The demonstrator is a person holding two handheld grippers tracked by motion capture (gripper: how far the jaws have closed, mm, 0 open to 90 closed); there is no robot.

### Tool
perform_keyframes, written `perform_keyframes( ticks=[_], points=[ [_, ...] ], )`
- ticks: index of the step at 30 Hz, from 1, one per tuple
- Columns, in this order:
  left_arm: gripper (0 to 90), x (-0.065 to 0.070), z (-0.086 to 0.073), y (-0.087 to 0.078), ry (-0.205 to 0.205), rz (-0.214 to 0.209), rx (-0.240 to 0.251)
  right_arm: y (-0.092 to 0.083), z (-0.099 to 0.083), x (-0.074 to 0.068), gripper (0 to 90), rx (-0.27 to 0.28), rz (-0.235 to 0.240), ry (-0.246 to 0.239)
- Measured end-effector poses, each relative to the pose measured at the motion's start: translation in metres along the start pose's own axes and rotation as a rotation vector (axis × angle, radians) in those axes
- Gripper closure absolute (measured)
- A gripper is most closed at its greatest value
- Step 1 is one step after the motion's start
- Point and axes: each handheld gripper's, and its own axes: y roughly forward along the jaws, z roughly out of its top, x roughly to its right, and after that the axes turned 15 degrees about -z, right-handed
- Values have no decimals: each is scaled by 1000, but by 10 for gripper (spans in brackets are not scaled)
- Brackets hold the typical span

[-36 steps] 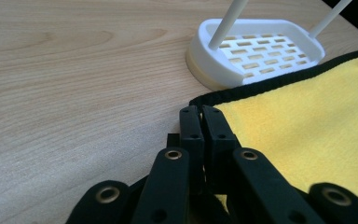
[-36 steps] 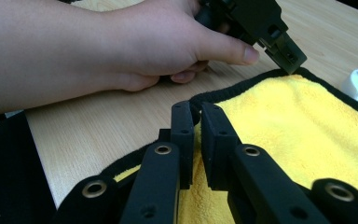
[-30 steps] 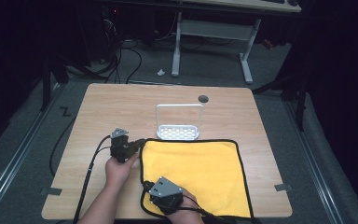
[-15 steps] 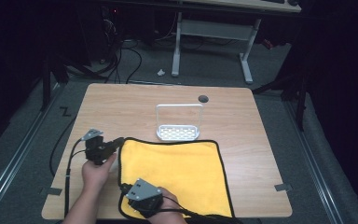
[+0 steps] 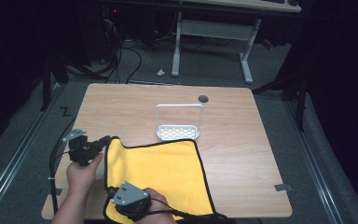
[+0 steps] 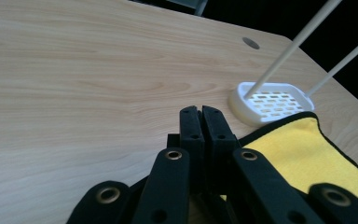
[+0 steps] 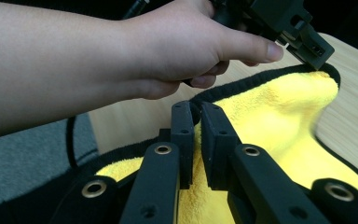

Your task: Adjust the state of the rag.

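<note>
- Yellow cloth (image 5: 161, 175) spread on the near half of the table (image 5: 242, 154), black-edged, pinched at two points along its left edge.
- Far-left corner clamped in the left gripper (image 5: 103, 142), jaws shut tight on the hem; corner lifted just off the wood, cloth trailing away to that gripper's right.
- Near-left edge caught in the right gripper (image 7: 196, 126), jaws closed on the plush with the black binding just ahead of the tips.
- Best kept taut between both grips, both hands moving at one height and pace, to stop the edge sagging or bunching.
- Better to avoid dragging the far hem into the white rack (image 5: 178, 132), just beyond the cloth and ahead-right of the left gripper.
- Worth watching the right-hand bite: shallow near the binding, likely to slip under a sharp tug.
</note>
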Motion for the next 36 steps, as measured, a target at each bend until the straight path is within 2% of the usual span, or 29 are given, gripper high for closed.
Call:
perform_keyframes(
  ticks=[3, 6, 10, 12, 16, 19, 21, 24, 26, 30, 36],
  points=[
    [879, 16, 1, 21, 16, -8, -18, -14, -11, 15, 847, -10, -34, 8],
    [878, 32, 3, 43, 12, -12, -22, -30, -27, 35, 847, -29, -80, 29],
    [878, 52, 6, 68, 35, -23, -38, -53, -49, 62, 847, -47, -137, 81],
    [877, 65, 6, 82, 55, -27, -48, -61, -59, 71, 847, -55, -160, 94],
    [876, 80, 4, 104, 49, -42, -54, -78, -81, 89, 848, -82, -197, 129],
    [876, 93, 3, 122, 65, -47, -66, -89, -93, 100, 849, -95, -222, 150],
    [875, 98, 3, 132, 63, -44, -74, -97, -99, 107, 858, -99, -242, 160],
    [875, 102, 2, 146, 38, -46, -72, -104, -108, 115, 867, -107, -257, 182],
    [875, 105, 0, 156, 37, -54, -95, -108, -114, 119, 871, -129, -270, 190],
    [875, 113, -2, 166, 46, -78, -108, -111, -124, 124, 880, -156, -286, 195],
    [875, 127, 1, 172, 59, -118, -89, -127, -125, 129, 880, -127, -323, 214]
  ],
)
